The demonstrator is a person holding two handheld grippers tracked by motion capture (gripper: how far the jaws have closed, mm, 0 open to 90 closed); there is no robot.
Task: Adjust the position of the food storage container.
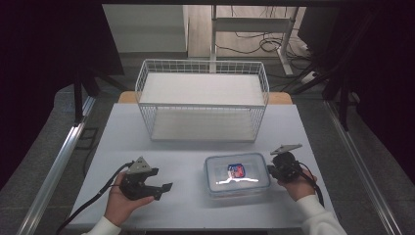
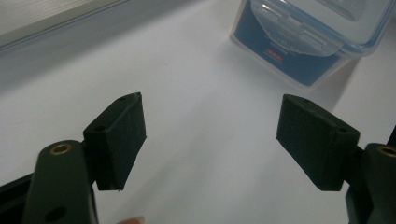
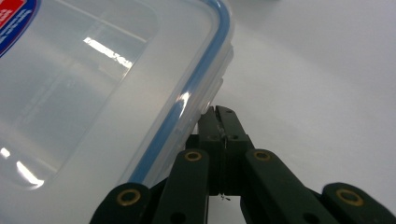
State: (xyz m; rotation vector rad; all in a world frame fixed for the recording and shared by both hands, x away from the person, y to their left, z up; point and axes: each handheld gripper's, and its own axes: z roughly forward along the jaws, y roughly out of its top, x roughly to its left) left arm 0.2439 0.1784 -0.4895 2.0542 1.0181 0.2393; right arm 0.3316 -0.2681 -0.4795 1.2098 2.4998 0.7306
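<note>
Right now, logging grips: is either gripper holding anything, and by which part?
Nothing is held. The left gripper is open over bare table; the right gripper is shut, empty, beside the container.

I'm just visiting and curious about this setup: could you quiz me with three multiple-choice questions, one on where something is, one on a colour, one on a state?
1. Where is the wire basket?
A. Behind the plastic box
B. On top of the box
C. On the floor

2. What colour is the seal in the plastic box lid?
A. Red
B. Blue
C. Green

3. How do the left gripper jaws stand?
A. Clamped on the box
B. Shut
C. Open, nothing between

Answers: 1 A, the basket stands farther up the table. 2 B, a blue band rims the lid. 3 C, only bare table between them.
</note>
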